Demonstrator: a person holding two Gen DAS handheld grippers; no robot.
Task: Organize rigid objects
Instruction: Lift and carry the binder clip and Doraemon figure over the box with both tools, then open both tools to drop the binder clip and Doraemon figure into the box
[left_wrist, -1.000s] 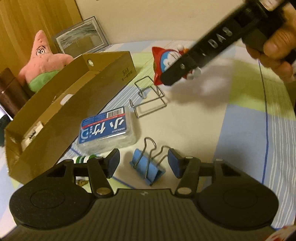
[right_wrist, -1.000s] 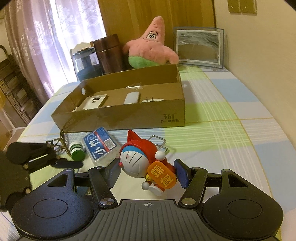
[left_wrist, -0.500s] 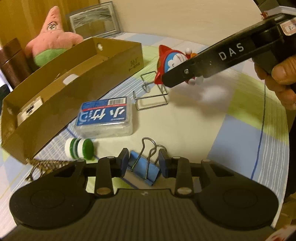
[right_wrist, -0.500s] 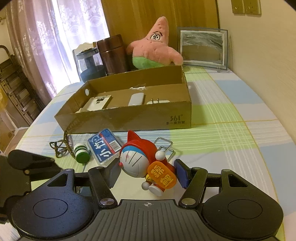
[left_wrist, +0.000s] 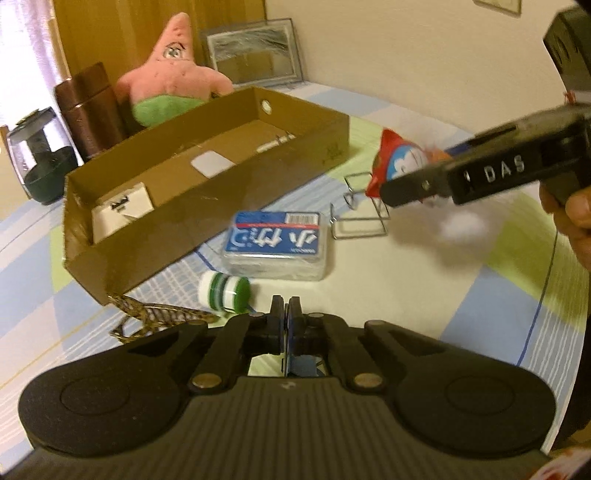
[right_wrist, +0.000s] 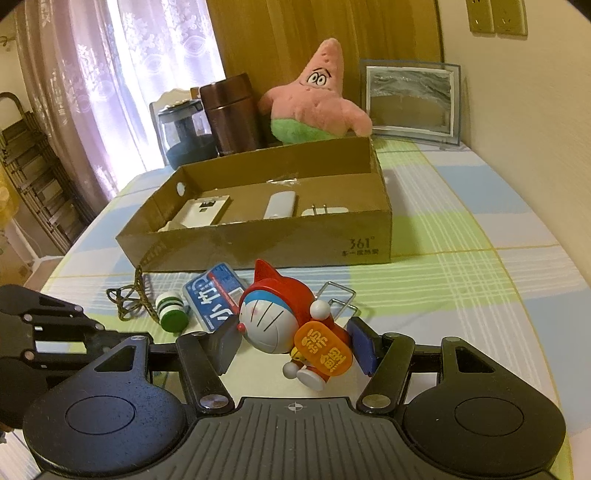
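My left gripper (left_wrist: 285, 314) is shut, pads pressed together on the blue binder clip (left_wrist: 301, 363). Only a blue sliver and a bit of wire show under the fingers, off the cloth. My right gripper (right_wrist: 293, 343) is shut on a red-hooded blue cat figurine (right_wrist: 273, 317), one pad at its face, the other at its back. In the left wrist view the figurine (left_wrist: 397, 162) hangs in front of a right gripper finger (left_wrist: 480, 173). The open cardboard box (right_wrist: 258, 247) lies beyond, with several white items inside.
On the checked cloth before the box lie a blue-labelled clear case (left_wrist: 275, 240), a green-and-white small bottle (left_wrist: 225, 293), a bare wire clip (left_wrist: 362, 221) and a brass chain (left_wrist: 159, 317). Behind the box stand a pink plush (right_wrist: 314, 99), a brown flask (right_wrist: 231, 114) and a picture frame (right_wrist: 410, 99).
The left jaws closed from wide open onto the blue binder clip, and the gripper rose and rolled with it. The right gripper kept its hold on the figurine and barely moved.
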